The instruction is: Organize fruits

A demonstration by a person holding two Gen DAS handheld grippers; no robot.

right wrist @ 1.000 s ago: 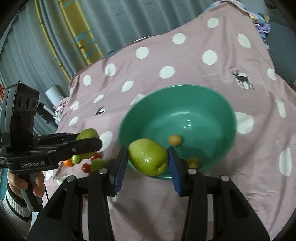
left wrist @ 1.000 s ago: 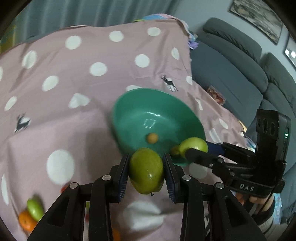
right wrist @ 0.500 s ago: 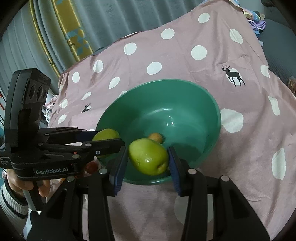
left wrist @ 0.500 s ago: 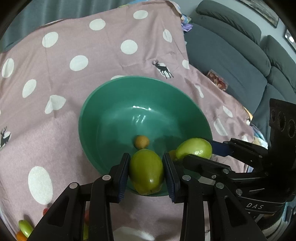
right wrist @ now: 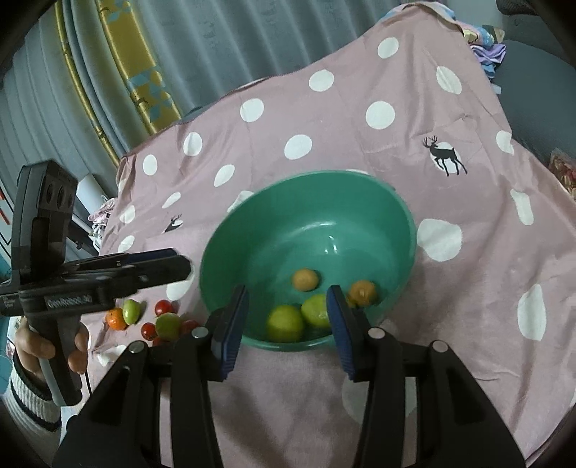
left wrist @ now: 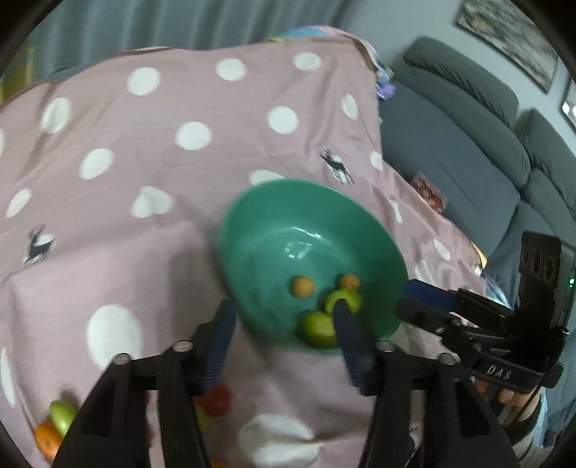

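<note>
I find both green fruits (right wrist: 284, 323) now released into the bowl (right wrist: 223, 248); left gripper (left wrist: 284, 325) and right gripper (right wrist: 286, 325) spread, empty. More fruit remains beside bowl.

grey sofa (left wrist: 464, 151), grey curtains (right wrist: 230, 39), framed picture (left wrist: 511, 32)

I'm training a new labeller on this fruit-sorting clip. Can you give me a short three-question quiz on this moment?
1. True or false: the right gripper is open and holds nothing.
2. How many fruits lie in the green bowl in the right wrist view? A) two B) four C) six
3. Fill in: on the cloth, the leftover fruit pile lies to the ____ of the bowl in the right wrist view.

Key:
1. True; both it and the left gripper are open, nothing between the fingers.
2. B: two green fruits and two small orange-brown ones.
3. Left.
</note>
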